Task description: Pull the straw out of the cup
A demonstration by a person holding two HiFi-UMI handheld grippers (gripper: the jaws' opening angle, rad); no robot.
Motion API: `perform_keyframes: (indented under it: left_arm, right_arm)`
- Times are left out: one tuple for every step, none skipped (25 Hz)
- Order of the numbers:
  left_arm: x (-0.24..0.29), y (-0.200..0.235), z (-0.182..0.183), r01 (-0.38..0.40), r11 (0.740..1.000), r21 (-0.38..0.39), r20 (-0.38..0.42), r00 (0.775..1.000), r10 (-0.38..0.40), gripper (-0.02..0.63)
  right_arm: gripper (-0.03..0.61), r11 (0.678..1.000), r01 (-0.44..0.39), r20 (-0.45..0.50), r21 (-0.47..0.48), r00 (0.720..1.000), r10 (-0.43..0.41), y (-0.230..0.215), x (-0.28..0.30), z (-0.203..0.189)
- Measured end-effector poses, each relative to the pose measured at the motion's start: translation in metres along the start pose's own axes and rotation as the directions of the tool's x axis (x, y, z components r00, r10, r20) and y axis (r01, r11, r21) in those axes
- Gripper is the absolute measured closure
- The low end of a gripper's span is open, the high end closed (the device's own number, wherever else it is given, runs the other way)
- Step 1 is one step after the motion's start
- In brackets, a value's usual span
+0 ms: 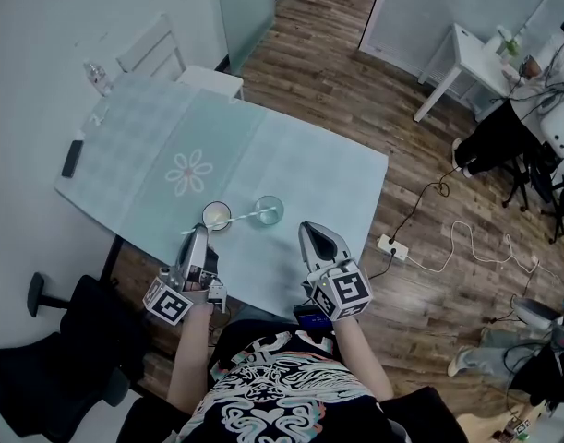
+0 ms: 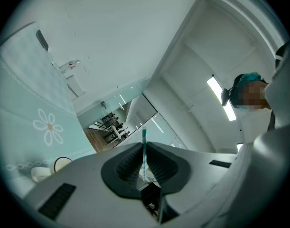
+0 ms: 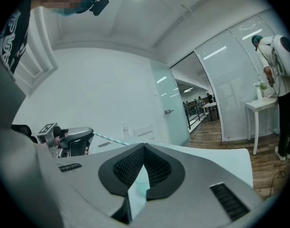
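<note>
Closest to the body, both forearms are tucked in at the tabletop's (image 1: 318,173) near edge, each hand wrapped round its tool behind the marker cube. The left hand-held gripper (image 1: 198,233) points away from the person with its nose tipped slightly upward. Its jaws are clamped on the straw (image 1: 246,217), whose striped length stands between the ribbed pads. To its right and well apart, the right hand-held gripper (image 1: 306,227) sits level over the tabletop edge with its pads closed on nothing, and it looks idle.

From the left jaws the straw runs ahead and off to the right, passing the white cup (image 1: 216,215) just beyond the jaw tips. Its far end is at the clear glass (image 1: 269,210), further right. Whether that end is still inside the glass or only over its rim cannot be told.

The straw is probably very light and easily crushed, being paper or thin plastic. A gentle pinch near its end, as here, should do, and a squeeze much harder than this could flatten it. The glass looks light enough to tip or slide if the straw drags sideways on the rim, so the pull is best made along the straw's own line.
</note>
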State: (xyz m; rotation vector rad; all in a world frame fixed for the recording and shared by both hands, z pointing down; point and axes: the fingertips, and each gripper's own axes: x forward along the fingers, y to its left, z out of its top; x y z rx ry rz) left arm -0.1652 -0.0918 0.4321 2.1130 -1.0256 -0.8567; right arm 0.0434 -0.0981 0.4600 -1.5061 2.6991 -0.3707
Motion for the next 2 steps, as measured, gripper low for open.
perform_keyframes:
  left_arm:
    - [0.0005,0.0012,-0.0013,-0.006,1.000,0.007,-0.006,1.000,0.006,0.581]
    - [0.0010,0.0026,-0.0027,-0.013,1.000,0.014,-0.013,1.000,0.013,0.581]
  right_arm:
    - [0.558,1.000,0.001,-0.001,0.001,1.000,-0.001,-0.0008,0.0000,-0.0002]
    - [0.558,1.000,0.001,-0.002,0.002,1.000,-0.001,-0.0016,0.0001,-0.0003]
